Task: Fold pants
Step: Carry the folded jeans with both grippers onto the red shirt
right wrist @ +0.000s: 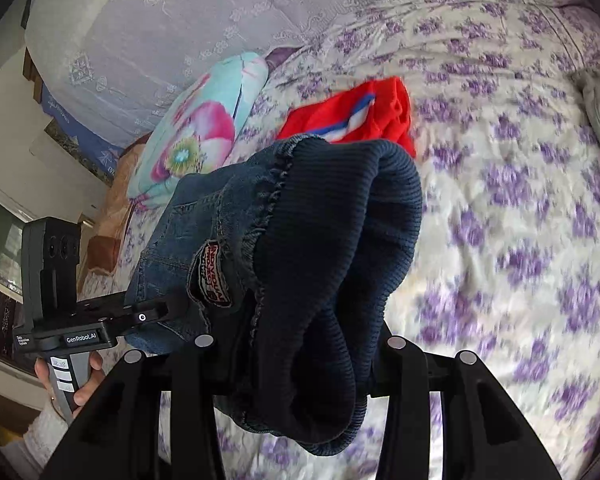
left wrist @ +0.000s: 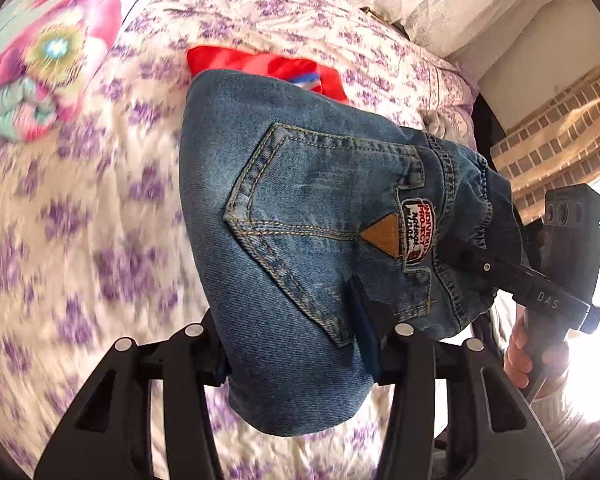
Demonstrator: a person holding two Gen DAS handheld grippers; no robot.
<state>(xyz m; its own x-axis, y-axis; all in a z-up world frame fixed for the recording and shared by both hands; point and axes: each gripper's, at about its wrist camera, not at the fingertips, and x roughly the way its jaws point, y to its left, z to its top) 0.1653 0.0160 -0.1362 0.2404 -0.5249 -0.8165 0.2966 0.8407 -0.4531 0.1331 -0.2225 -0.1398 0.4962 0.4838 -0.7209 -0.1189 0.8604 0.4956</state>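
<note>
Black tongs fill the bottom of both views. The left tongs [left wrist: 296,354] are pinching the blue jeans [left wrist: 300,220] — the denim is squeezed between the 2 fingers, and a blue pad [left wrist: 362,324] presses on the cloth just below the back pocket [left wrist: 320,196]. The right tongs [right wrist: 300,364] are pinching the same jeans [right wrist: 204,240] at the top, where the dark blue stretchy waistband [right wrist: 340,240] bunches up between the fingers.

The jeans hang up in the air between the 2 tongs, above the bed [left wrist: 80,220]. They are not lying flat. A patch with red letters [left wrist: 416,228] sits on the pocket, next to a small brown triangle [left wrist: 382,238].

From the left view, the right tongs reach in from the side, and a hand [left wrist: 518,352] holds their grip. From the right view, a hand [right wrist: 86,380] holds the grip of the left tongs, with a white knitted sleeve [right wrist: 40,432] below it.

The bed has a white cover with purple flowers. A red piece of clothing [right wrist: 380,116] with a blue and white stripe lies on it behind the jeans. A pillow [right wrist: 204,128] with a big pink flower lies near it — closer to the edge of the bed. The bed cover looks blurry in both views.
</note>
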